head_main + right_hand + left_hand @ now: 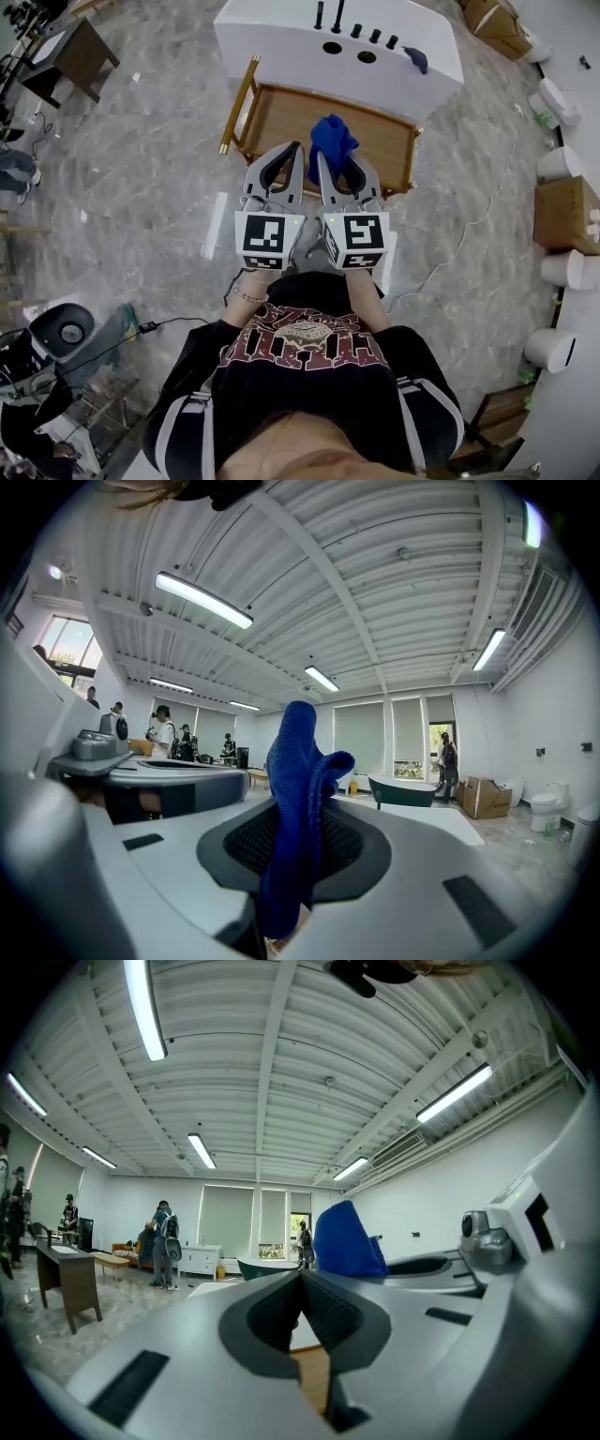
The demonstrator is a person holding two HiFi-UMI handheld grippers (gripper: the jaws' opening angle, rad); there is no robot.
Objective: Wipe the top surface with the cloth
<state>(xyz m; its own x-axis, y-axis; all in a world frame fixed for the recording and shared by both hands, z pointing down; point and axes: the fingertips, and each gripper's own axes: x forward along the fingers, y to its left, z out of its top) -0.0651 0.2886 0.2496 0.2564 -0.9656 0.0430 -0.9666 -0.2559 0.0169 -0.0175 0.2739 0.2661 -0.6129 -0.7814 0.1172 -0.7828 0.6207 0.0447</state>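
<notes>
A blue cloth (333,141) sticks out of my right gripper (325,161), whose jaws are shut on it above the wooden table top (281,117). In the right gripper view the cloth (295,799) hangs folded between the closed jaws of the right gripper (291,855). My left gripper (298,150) is held beside the right one, jaws closed and holding nothing. The left gripper view shows the left gripper (300,1279) with its tips meeting and the blue cloth (347,1241) just beyond to the right. Both grippers are raised and point forward over the table.
A white cabinet (281,47) with holes and black pegs stands behind the wooden table, with a dark blue item (416,59) on its right end. A dark desk (75,56) stands at the far left. Boxes and white drums (562,164) line the right wall. People (164,1241) stand far off.
</notes>
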